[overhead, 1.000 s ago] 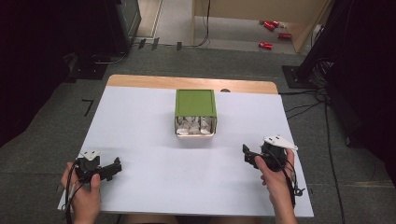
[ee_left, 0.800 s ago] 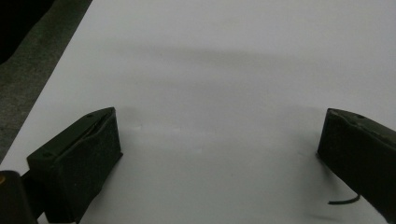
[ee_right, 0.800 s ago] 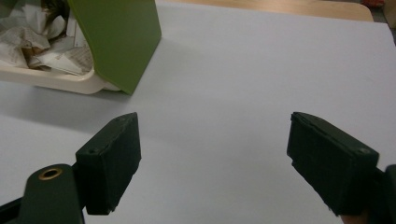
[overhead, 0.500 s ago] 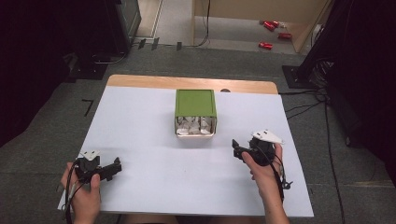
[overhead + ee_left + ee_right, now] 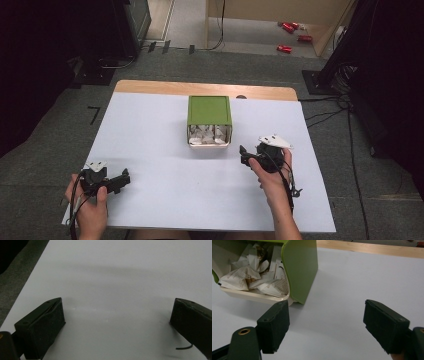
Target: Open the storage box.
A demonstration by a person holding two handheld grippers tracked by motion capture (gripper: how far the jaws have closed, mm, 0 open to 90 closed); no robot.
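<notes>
A green bin (image 5: 209, 111) lies on its side near the middle of the white table (image 5: 150, 130), a little toward the far edge. Its long axis runs from the far side toward the person, and its open mouth faces the person. Crumpled paper (image 5: 207, 135) fills the mouth, packed against a cream inner rim.

The right gripper (image 5: 248, 156) is held in the person's right hand (image 5: 272, 175), near the bin's front right corner and pointing left across the table. In the right gripper view its jaws stand wide apart with nothing between them, and the bin (image 5: 299, 267) with its paper (image 5: 254, 277) sits just beyond the left jaw.

The left gripper (image 5: 119, 181) rests in the left hand (image 5: 90, 207) near the table's front left corner, well apart from the bin. In the left gripper view its jaws are also spread wide over bare white tabletop (image 5: 112, 277).
</notes>
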